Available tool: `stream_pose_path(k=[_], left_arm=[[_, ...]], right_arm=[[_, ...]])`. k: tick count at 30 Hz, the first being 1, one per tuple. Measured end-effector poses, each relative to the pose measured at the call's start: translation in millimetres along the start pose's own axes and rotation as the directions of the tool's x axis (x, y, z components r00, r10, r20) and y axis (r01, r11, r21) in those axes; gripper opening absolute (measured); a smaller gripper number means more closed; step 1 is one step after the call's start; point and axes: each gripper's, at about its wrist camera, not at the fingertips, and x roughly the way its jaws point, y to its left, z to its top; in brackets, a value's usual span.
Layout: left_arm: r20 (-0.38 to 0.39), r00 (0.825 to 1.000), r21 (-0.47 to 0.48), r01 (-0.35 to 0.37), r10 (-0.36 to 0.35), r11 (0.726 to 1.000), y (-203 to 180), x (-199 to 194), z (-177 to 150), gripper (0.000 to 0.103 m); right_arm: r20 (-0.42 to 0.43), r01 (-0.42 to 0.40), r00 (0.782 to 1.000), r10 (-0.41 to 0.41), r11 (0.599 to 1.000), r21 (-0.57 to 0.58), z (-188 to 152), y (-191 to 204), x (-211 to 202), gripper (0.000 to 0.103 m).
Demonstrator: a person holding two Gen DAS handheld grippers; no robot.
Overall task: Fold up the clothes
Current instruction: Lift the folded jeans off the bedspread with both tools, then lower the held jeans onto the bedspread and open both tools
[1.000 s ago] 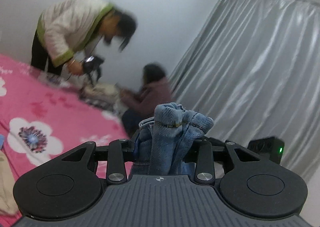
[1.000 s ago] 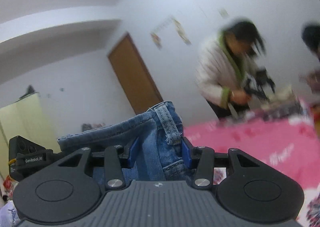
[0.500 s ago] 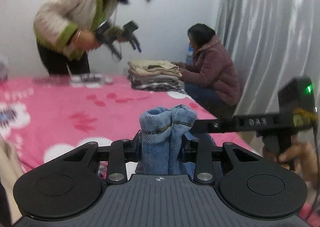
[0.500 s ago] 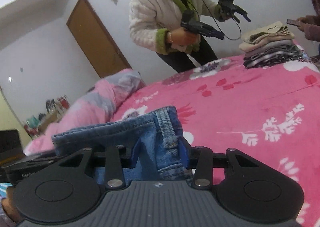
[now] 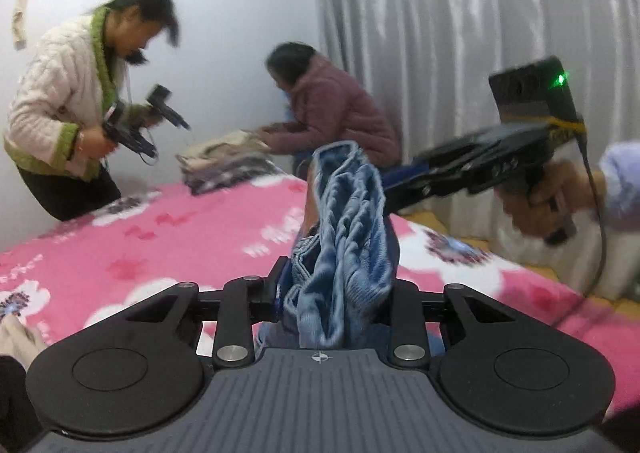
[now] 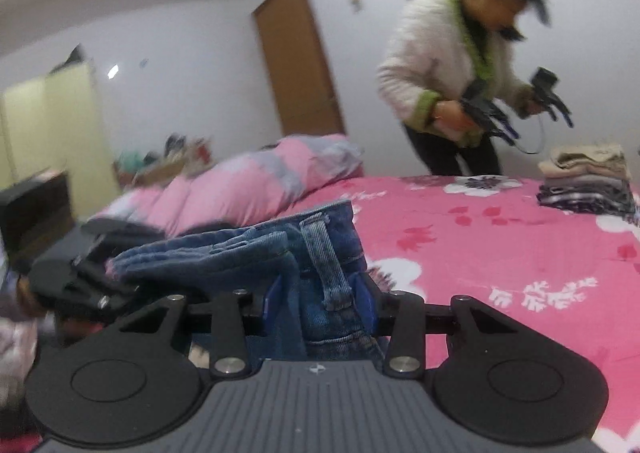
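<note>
A pair of blue jeans [image 5: 348,213] hangs bunched above the pink floral bed [image 5: 160,237]. My left gripper [image 5: 336,285] is shut on one end of its waistband, and the denim stands up between the fingers. My right gripper [image 6: 320,293] is shut on the other end, at a belt loop of the jeans [image 6: 240,253]. In the left wrist view the right gripper [image 5: 404,189] reaches in from the right, held by a hand [image 5: 560,189]. The left gripper [image 6: 80,273] shows blurred at the left of the right wrist view. The jeans below the fingers are hidden.
A stack of folded clothes [image 6: 588,181] sits at the bed's far side. A person in a white jacket [image 6: 440,65] stands there with two grippers, and a seated person [image 5: 332,113] touches the stack. Pink pillows [image 6: 248,181], a door [image 6: 300,61] and grey curtains [image 5: 440,33] surround the bed.
Both grippers have sunk toward the bed with the jeans still gripped, and both have rolled. The right gripper now shows beside the left one.
</note>
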Motion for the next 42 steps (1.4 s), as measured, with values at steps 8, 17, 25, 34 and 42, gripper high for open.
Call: stream_pose_path(k=[8,17,25,34,42], left_arm=[[-0.113,0.989,-0.012,0.098,-0.099,0.995,-42,-16,-57,0.026],[-0.277,0.952,0.028,0.146,-0.132,0.989,-89,-15,-102,0.040],[-0.110,0.994,-0.177,0.010,-0.030,0.984,-63,-56,-54,0.039],[-0.314,0.950,-0.158,-0.053,0.001,0.986,-45,51,-124,0.040],[-0.202,0.979,-0.128,-0.067,0.041,0.990,-39,7,-67,0.034]], right_arm=[[-0.214,0.049,0.976,-0.050,0.999,-0.012,-78,41,-61,0.041],[-0.311,0.114,0.948,-0.063,0.982,0.149,-135,59,-108,0.042],[-0.171,0.123,0.981,-0.092,0.976,0.177,-79,76,-39,0.042],[-0.384,0.147,0.917,-0.109,0.987,0.071,-167,91,3,0.038],[-0.315,0.115,0.946,-0.074,0.987,0.113,-106,102,-41,0.041]])
